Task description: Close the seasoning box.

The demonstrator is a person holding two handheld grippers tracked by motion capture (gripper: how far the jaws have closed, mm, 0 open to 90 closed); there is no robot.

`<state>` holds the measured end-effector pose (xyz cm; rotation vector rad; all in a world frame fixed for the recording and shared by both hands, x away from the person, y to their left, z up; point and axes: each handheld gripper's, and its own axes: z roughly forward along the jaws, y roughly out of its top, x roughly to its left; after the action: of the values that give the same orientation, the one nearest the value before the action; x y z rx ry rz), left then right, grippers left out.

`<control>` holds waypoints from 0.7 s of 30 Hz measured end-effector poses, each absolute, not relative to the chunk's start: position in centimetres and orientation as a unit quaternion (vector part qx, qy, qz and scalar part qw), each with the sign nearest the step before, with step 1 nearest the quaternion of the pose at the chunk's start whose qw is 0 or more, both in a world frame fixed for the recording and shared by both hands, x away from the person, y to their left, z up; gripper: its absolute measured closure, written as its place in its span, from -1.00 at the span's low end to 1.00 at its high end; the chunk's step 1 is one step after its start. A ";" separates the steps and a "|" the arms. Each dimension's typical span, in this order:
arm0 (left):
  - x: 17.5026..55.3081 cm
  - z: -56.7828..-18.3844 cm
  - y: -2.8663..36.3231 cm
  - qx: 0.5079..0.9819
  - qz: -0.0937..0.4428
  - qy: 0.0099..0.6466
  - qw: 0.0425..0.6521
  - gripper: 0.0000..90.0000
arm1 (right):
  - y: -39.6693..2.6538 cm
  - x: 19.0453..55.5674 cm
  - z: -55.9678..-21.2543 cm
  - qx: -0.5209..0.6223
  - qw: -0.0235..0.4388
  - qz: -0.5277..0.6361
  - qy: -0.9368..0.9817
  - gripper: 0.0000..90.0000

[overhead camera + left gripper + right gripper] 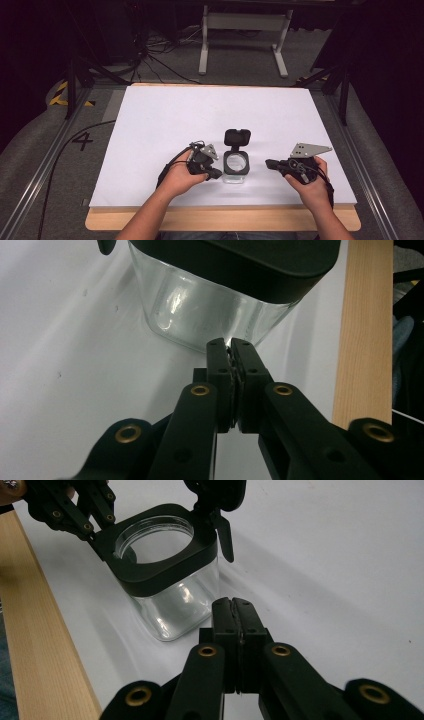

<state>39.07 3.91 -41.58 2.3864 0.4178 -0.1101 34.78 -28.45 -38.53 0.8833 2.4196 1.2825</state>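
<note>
A square clear glass jar (236,167) with a black collar stands near the front middle of the white table, its black hinged lid (237,137) flipped open toward the far side. The jar (165,575) looks empty inside. My left gripper (214,173) is shut with nothing in it, its tips right against the jar's left side; in the left gripper view the jar's glass wall (200,310) is just beyond the closed fingertips (220,351). My right gripper (269,163) is shut and empty, a short way to the right of the jar, pointing at it.
The white sheet (200,120) covers the wooden table, whose bare front edge (220,220) lies just behind my hands. Beyond the table are grey floor, cables and a white metal stand (245,35).
</note>
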 end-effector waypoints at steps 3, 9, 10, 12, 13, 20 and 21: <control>38.4 -40.9 4.1 0.920 -0.065 0.148 0.357 0.98 | -28.1 35.2 -38.0 0.299 0.133 0.444 0.834 1.00; 36.7 -40.1 2.4 0.927 -0.026 0.111 0.357 1.00 | -26.8 37.0 -35.6 0.278 0.143 0.451 0.836 1.00; 36.4 -40.2 1.8 0.926 -0.033 0.095 0.365 1.00 | -26.4 38.1 -34.1 0.271 0.149 0.456 0.834 1.00; 36.2 -40.3 1.6 0.924 -0.041 0.093 0.368 1.00 | -26.1 38.7 -33.2 0.269 0.152 0.461 0.832 1.00; 36.1 -40.5 1.3 0.925 -0.043 0.091 0.366 1.00 | -25.9 39.2 -32.4 0.267 0.154 0.465 0.830 1.00; 36.5 -41.1 1.3 0.904 -0.039 0.126 0.407 0.99 | -23.1 43.1 -28.7 0.268 0.146 0.455 0.837 1.00; 36.5 -41.1 1.4 0.901 -0.041 0.130 0.411 0.99 | -22.5 43.5 -28.7 0.269 0.144 0.445 0.842 1.00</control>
<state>36.51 1.37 -41.13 2.2680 0.3282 -0.1026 43.50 -22.48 -28.67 0.7745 2.4270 1.2819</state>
